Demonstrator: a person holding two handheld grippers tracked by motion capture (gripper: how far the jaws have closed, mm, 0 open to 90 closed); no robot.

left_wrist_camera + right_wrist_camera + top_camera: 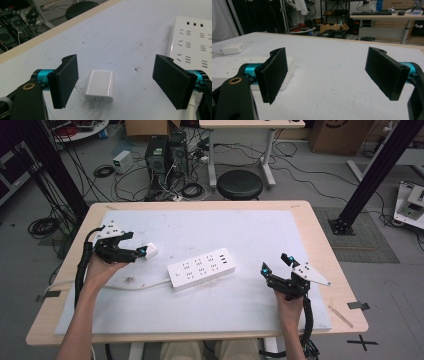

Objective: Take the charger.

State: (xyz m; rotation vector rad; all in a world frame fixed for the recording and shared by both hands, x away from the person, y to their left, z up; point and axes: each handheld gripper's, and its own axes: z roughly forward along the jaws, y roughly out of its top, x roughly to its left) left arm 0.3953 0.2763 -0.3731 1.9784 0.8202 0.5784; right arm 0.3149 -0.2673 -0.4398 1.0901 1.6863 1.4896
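The work in hand is judged to be the plugging of the charger point(100, 85) into the power strip point(201, 268), and it is at an early stage. The charger lies flat on the white mat point(240, 227), left of the strip and apart from it, its two prongs bare and pointing toward the left gripper point(120, 82).

That gripper's jaws stand wide, one on each side of the charger; neither touches it, so nothing has been grasped. In the high view the left gripper point(141, 252) is seen at the mat's left side with the charger point(150, 251) at its tips.

The right gripper point(274, 265) is held right of the strip, well apart from it, its jaws wide and empty over bare mat.

No socket of the strip is occupied. Still to be done, by this reading: the jaws closed on the charger, the charger lifted and turned prongs down, carried right to a socket and pressed in, perhaps with the strip steadied by the right gripper.
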